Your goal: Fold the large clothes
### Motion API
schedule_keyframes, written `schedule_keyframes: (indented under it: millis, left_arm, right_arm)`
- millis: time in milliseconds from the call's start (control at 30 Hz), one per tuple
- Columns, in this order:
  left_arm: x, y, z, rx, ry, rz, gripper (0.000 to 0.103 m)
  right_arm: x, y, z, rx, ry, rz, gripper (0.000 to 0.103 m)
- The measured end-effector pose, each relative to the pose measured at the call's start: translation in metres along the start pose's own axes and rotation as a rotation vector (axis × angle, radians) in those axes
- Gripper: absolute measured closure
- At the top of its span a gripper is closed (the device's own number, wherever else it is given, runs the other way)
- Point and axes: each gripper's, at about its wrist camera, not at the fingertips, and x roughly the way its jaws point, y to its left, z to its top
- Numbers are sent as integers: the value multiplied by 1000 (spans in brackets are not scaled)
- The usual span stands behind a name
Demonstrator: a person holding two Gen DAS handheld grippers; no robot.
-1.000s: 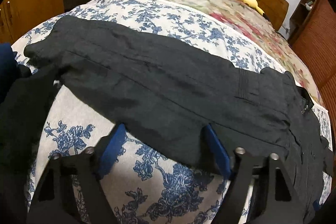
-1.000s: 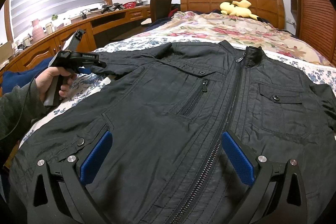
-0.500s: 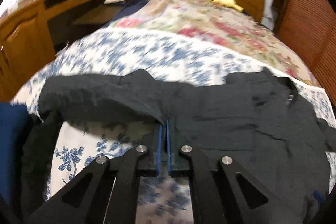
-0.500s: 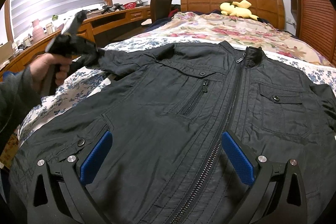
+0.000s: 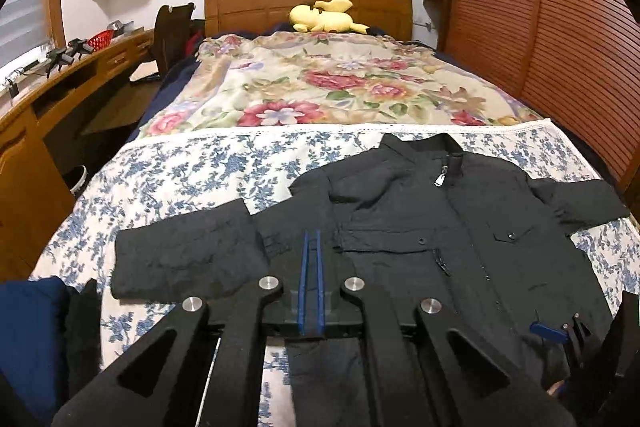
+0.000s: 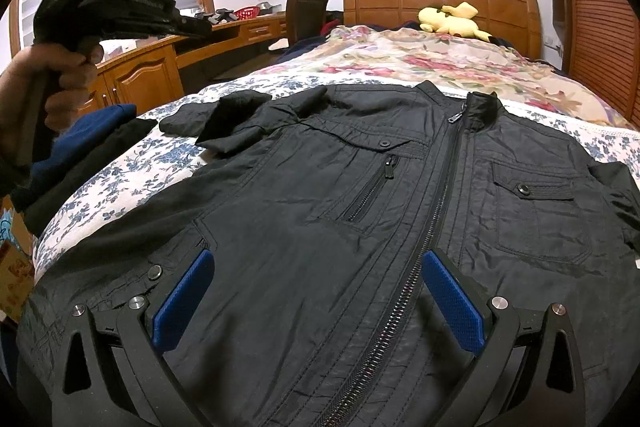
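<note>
A black zip jacket (image 6: 360,219) lies front up on the bed, collar toward the headboard; it also shows in the left wrist view (image 5: 440,239). Its left sleeve (image 5: 188,255) lies folded back in a heap beside the body. My left gripper (image 5: 311,239) is shut, blue pads together, raised above the bed; whether it still pinches cloth I cannot tell. In the right wrist view it (image 6: 120,15) is held high in a hand at the left. My right gripper (image 6: 316,299) is open, pads spread over the jacket's hem beside the zip.
The bed has a blue-flowered sheet (image 5: 168,179) and a rose-patterned quilt (image 5: 320,87), with a yellow plush toy (image 5: 324,15) at the wooden headboard. A wooden desk (image 5: 48,99) runs along the left. Dark blue clothes (image 6: 84,135) are piled at the bed's left edge.
My left gripper shut on the outstretched sleeve, pulled it in toward the jacket body, then rose high above the bed. The sleeve now lies bunched. My right gripper has not moved.
</note>
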Motion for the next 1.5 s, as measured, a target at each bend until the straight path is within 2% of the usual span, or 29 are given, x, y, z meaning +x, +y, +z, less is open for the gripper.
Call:
schedule_keyframes:
  millis: [33,100,167,200,233,267,367,733,900,967,1000,1100,1133,1167,1267,1367,1500]
  left_arm:
    - [1,4,0,-5,5,12,99]
    - [7,19,-3,-32,27,25,85]
    - [14,33,-8,-62,30,27,52]
    - [18,40,-11,-74,33,35,44]
    - [21,46,-14,-84,37,42,29]
    - [27,53,-18,-100,42,48,22]
    - [48,69,-30,-127,79,65,22]
    - [138,133,-66,-163,211,230,22]
    - [158,135,-73,-107,238,229,22]
    - [160,133,-70,-97,242,198,39]
    - [162,132,-70,-96,243,191,42]
    - [165,130,-68,-72,252,197,64]
    - [165,129,-68,-62,253,207,78]
    - [164,130,-66,-58,254,216,86]
    - [157,129,-59,-58,245,227,92]
    - [132,117,-42,-42,178,232,92]
    - [91,82,-15,9,87,219,92]
  right_arm:
    - [0,0,0,0,0,0,0]
    - [0,-1,0,0,1,1,0]
    - [0,-1,0,-1,2,1,0]
    - [0,-1,0,-2,3,1,0]
    - [1,0,0,-3,4,1,0]
    - [0,-1,0,-4,4,1,0]
    - [1,-1,0,-4,5,1,0]
    - [3,-2,0,-8,16,4,0]
    - [5,-3,1,-11,30,5,0]
    - [5,-3,2,-13,31,4,0]
    - [6,-3,2,-14,31,4,0]
    - [5,-4,2,-14,34,4,0]
    - [5,-4,3,-13,34,4,0]
    - [5,-4,3,-13,34,4,0]
    - [5,-4,2,-13,32,4,0]
    - [4,-5,2,-9,31,6,0]
    - [3,-7,3,3,30,6,0]
